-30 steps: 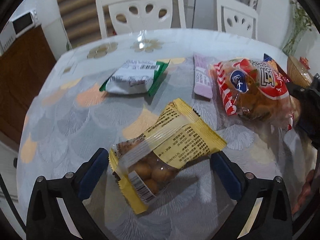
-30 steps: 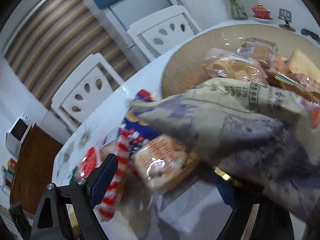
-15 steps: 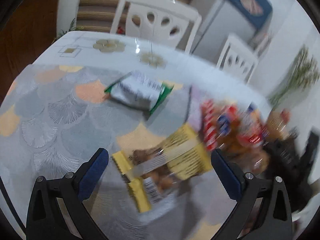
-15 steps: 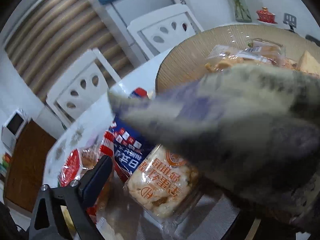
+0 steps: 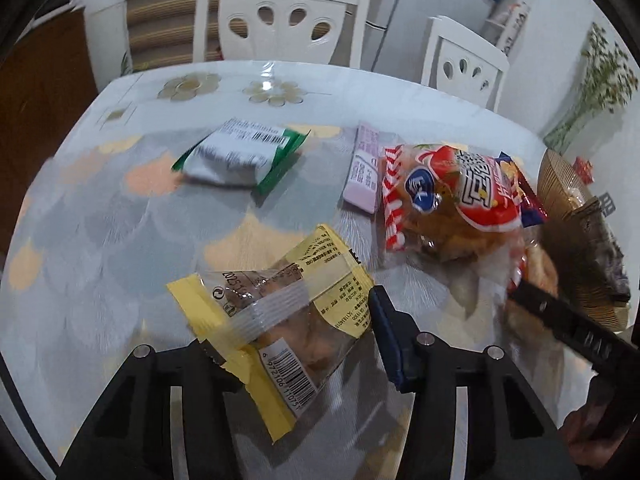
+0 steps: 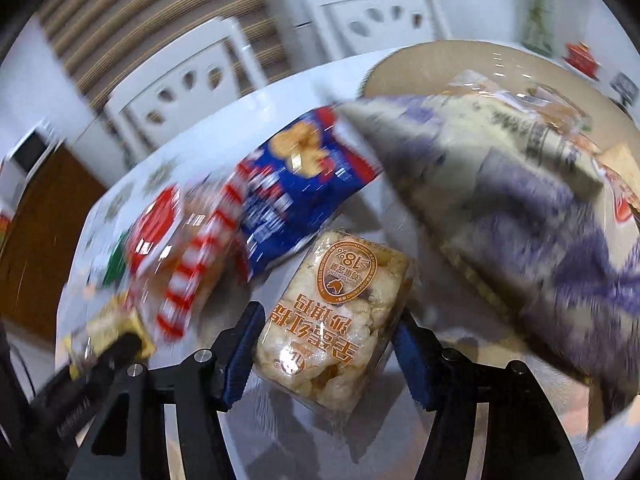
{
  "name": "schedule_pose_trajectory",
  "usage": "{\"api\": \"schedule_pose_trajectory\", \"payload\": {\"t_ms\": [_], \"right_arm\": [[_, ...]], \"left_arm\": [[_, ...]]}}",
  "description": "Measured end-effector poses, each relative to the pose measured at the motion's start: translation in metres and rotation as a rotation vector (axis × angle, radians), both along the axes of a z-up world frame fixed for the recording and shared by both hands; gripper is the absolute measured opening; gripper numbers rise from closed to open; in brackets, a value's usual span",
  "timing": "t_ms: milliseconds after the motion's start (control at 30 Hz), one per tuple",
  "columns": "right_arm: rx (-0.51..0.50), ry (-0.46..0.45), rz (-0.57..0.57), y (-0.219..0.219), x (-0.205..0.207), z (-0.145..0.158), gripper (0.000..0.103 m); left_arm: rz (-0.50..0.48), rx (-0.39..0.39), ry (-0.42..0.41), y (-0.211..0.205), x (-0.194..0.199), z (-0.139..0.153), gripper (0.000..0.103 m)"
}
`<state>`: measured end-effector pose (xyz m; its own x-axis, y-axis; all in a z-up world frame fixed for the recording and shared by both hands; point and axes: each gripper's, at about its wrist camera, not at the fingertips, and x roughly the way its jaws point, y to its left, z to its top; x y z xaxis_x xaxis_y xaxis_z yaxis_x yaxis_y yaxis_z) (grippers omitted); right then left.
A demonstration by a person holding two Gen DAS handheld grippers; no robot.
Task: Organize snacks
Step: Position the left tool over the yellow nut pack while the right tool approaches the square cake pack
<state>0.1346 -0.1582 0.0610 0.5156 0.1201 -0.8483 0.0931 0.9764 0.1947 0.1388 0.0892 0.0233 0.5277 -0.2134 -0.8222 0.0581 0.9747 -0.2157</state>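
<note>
Writing: yellow packet (image 5: 276, 320) carries a barcode starting 6 972106, a recycling mark and small printed text too fine to read; the clear rice-cake packet (image 6: 336, 320) bears an orange round badge with "18%" and large orange Chinese characters, seen upside down; the red-and-white packet (image 5: 452, 200) shows a blue oval logo and big Chinese characters
Count on the table (image 5: 120, 208), left wrist view: one yellow packet, one green-and-white packet (image 5: 244, 156), one pale pink bar (image 5: 364, 172), one red-and-white packet, one blue packet (image 6: 304, 184) partly under it
Basket: one round woven tray (image 6: 420, 64) at the right, with several clear-wrapped snacks in it, too blurred to count
Chairs: two white chairs (image 5: 280, 20) behind the table
Left gripper (image 5: 296, 332): jaws closing, yellow packet between them, the pads against its two sides
Yellow packet's axis: long axis runs from lower left to upper right in the left wrist view, barcode end nearest the camera, lying tilted across the jaws
Right gripper (image 6: 328, 340): jaws closing, rice-cake packet between them, both pads touching its long edges
Rice-cake packet's axis: long axis points away from the camera, leaning slightly right, lying on the table beside the blue packet
Purple-and-cream bag (image 6: 520, 216): large, blurred, fills the right of the right wrist view in front of the tray
</note>
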Motion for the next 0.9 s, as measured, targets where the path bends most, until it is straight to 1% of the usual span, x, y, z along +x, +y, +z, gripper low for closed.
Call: {"api": "schedule_pose_trajectory", "payload": {"t_ms": [100,233,333,500,600,667,700,733,767,800,833,900], "right_arm": [[0.014,0.012,0.082,0.001,-0.009,0.000,0.062],[0.007,0.018,0.168,0.002,-0.018,-0.002,0.062],[0.016,0.017,0.218,0.001,-0.030,-0.002,0.062],[-0.130,0.003,0.384,0.011,-0.059,-0.002,0.061],[-0.131,0.010,0.413,0.006,-0.068,-0.003,0.062],[-0.114,0.022,0.420,0.000,-0.070,-0.005,0.063],[-0.104,0.029,0.423,-0.001,-0.070,-0.007,0.066],[-0.104,0.039,0.417,-0.003,-0.070,-0.008,0.073],[-0.110,0.049,0.402,-0.005,-0.070,-0.010,0.082],[-0.106,0.055,0.391,-0.007,-0.072,-0.010,0.085],[-0.094,0.056,0.380,-0.010,-0.074,-0.010,0.089],[-0.090,0.059,0.365,-0.009,-0.071,-0.009,0.091]], "left_arm": [[0.028,-0.016,0.003,-0.002,-0.015,-0.001,0.048],[0.042,-0.001,0.000,-0.008,-0.035,-0.002,0.048],[0.086,-0.035,-0.005,-0.006,-0.050,-0.005,0.048],[0.109,-0.005,-0.028,-0.012,-0.063,-0.005,0.048],[0.128,-0.002,-0.036,-0.012,-0.064,-0.005,0.048],[0.117,0.006,-0.039,-0.015,-0.063,-0.006,0.056],[0.098,0.015,-0.038,-0.019,-0.062,-0.006,0.065],[0.073,0.032,-0.031,-0.025,-0.060,-0.006,0.074],[0.051,0.051,-0.024,-0.030,-0.058,-0.006,0.079],[0.023,0.084,-0.011,-0.037,-0.055,-0.007,0.085],[0.005,0.120,-0.003,-0.043,-0.052,-0.009,0.089],[-0.014,0.192,0.006,-0.051,-0.049,-0.011,0.092]]}}
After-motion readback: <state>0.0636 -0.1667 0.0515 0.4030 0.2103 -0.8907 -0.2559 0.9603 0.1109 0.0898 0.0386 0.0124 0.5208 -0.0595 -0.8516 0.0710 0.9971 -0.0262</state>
